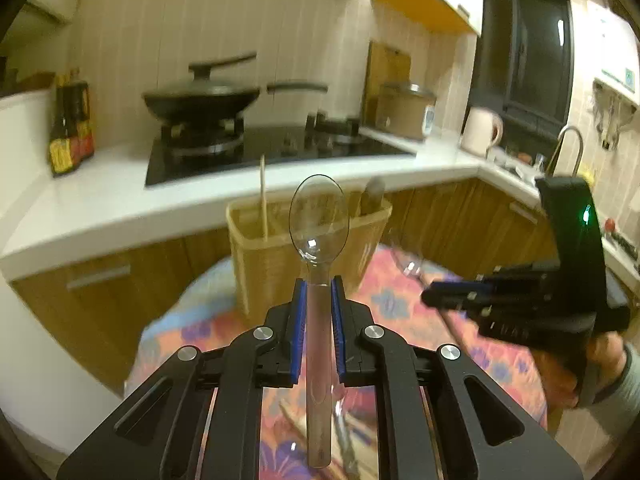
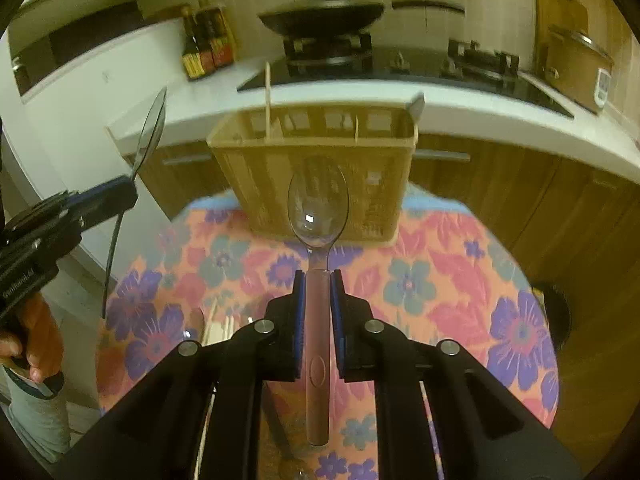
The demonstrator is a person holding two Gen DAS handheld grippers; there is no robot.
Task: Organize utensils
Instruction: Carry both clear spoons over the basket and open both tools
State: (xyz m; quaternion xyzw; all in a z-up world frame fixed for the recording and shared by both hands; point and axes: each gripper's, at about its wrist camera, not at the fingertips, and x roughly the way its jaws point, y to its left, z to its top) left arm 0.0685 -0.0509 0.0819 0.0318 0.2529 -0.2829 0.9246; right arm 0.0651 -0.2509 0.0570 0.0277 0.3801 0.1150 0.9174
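My left gripper (image 1: 319, 286) is shut on the handle of a clear plastic spoon (image 1: 319, 216), its bowl pointing up toward a tan slotted utensil caddy (image 1: 264, 264). My right gripper (image 2: 319, 278) is shut on a second clear plastic spoon (image 2: 318, 200), held above the floral tablecloth (image 2: 420, 280) in front of the same caddy (image 2: 256, 176). The caddy holds a chopstick (image 2: 267, 96) at its left and a spoon end (image 2: 417, 106) at its right. The left gripper (image 2: 132, 186) with its spoon shows at the left of the right wrist view. The right gripper (image 1: 430, 298) appears at the right of the left wrist view.
More chopsticks (image 2: 224, 326) and clear utensils lie on the tablecloth under the grippers. Behind the table runs a white counter (image 1: 100, 200) with a hob, a black wok (image 1: 200, 98), sauce bottles (image 1: 70, 128), a rice cooker (image 1: 404, 110) and a kettle (image 1: 480, 130). A person's hand (image 2: 38, 340) holds the left gripper.
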